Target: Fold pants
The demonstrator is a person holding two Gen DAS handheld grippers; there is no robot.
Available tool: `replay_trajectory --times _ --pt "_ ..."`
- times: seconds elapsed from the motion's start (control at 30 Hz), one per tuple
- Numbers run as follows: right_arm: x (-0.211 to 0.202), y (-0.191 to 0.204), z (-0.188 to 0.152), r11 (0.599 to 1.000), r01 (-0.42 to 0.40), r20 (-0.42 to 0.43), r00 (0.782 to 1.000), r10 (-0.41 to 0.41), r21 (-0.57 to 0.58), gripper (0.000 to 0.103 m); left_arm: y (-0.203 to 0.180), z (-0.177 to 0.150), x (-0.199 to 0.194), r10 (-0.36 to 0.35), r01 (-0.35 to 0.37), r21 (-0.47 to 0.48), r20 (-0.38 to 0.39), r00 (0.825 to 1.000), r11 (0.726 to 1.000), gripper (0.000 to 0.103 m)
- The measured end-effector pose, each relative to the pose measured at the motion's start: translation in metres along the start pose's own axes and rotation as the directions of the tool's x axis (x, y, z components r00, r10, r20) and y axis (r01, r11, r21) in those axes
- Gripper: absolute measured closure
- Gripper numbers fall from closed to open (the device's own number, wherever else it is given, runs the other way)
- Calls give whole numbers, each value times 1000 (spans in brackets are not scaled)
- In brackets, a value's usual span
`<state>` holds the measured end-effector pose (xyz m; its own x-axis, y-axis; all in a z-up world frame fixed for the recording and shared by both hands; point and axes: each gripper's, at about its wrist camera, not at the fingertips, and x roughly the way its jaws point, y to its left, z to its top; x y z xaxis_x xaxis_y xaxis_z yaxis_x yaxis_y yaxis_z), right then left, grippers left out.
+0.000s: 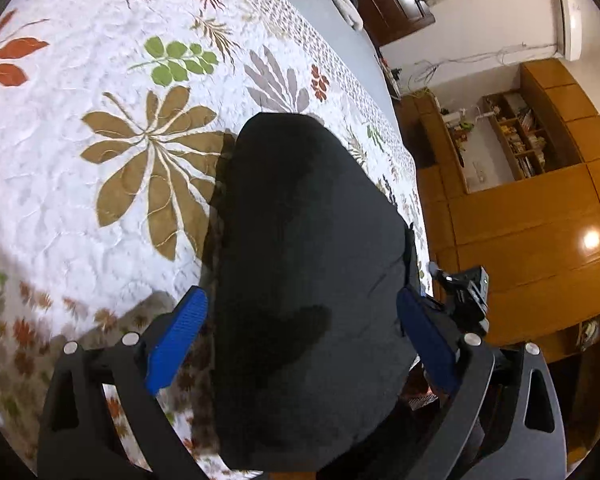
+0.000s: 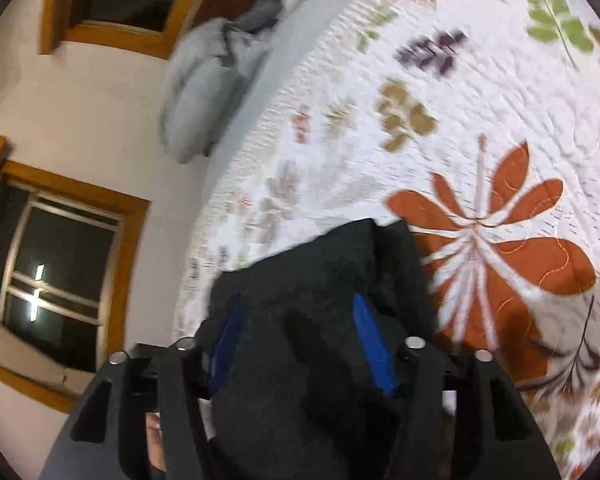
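In the left wrist view, the black, soft-fabric folded pants [image 1: 308, 264] are lying on the white leaf-patterned quilted bed [image 1: 80, 80] between the spread blue fingers of the open left gripper [image 1: 304, 328], while in the blurred right wrist view the right gripper [image 2: 296, 344] is sitting parted over the bunched pants [image 2: 324, 264], contact unclear.

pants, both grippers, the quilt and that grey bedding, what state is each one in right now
pants: black, bunched into a thick bundle above the quilt
left gripper: open, fingers either side of the bundle
right gripper: open around the same fabric
quilt: spread flat
grey bedding: crumpled at the bed's edge
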<state>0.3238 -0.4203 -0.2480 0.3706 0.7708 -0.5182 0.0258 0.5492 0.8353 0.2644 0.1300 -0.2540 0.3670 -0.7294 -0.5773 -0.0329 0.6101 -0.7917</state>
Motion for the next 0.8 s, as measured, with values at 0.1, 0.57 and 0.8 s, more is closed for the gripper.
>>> replay_trajectory --times 0.1,0.57,0.8 --pt "-1 -3 -3 1000 -5 -23 1000 5 -8 50 1 4 7 -29 29 13 -26 999 999 8" --pt "-52 -41 -46 1000 0 -139 990 3 22 3 14 24 23 -142 144 5 -146 979 990 5" --pt "-24 -41 -54 998 -41 -234 971 50 43 3 16 30 43 -112 116 4 -219 969 993 4"
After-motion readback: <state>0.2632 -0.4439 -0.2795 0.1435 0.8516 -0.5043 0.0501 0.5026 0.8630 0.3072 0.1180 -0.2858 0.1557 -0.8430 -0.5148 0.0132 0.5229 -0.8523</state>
